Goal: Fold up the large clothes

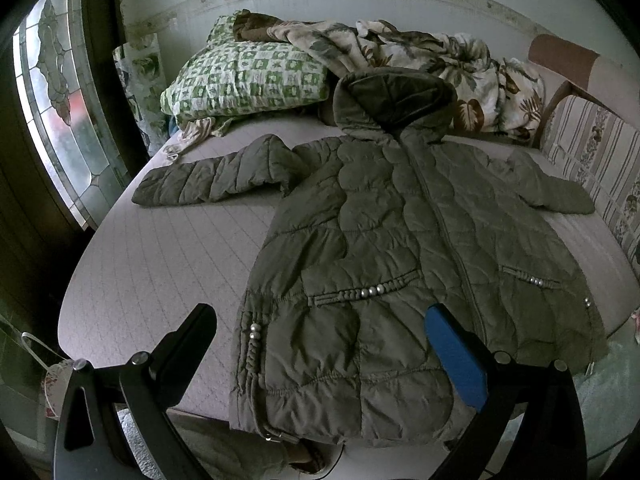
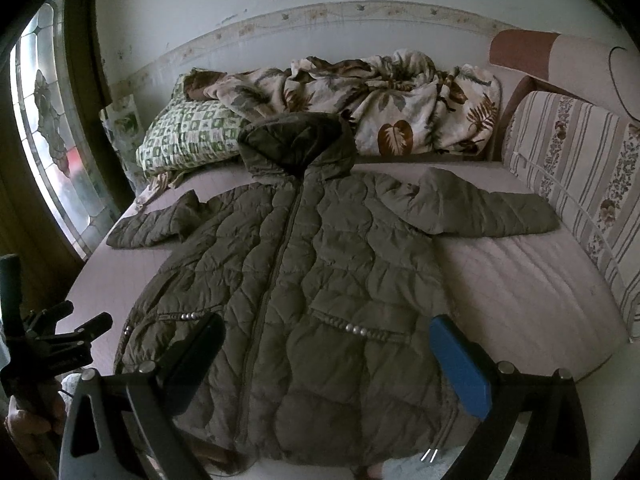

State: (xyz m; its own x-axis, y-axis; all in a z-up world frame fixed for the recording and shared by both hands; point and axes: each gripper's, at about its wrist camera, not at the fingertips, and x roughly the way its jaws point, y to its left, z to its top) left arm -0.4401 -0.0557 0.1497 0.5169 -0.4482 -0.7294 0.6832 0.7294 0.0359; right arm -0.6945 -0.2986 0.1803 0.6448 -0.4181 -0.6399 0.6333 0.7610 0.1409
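Observation:
An olive quilted hooded jacket lies front up and zipped on the bed, sleeves spread out to both sides, hood toward the wall. It also shows in the right wrist view. My left gripper is open and empty, held above the jacket's lower hem. My right gripper is open and empty, above the jacket's lower right part. The left gripper also shows at the left edge of the right wrist view, held in a hand.
A green checked pillow and a crumpled leaf-print blanket lie at the head of the bed. A striped floral cushion lines the right side. A stained-glass window is on the left.

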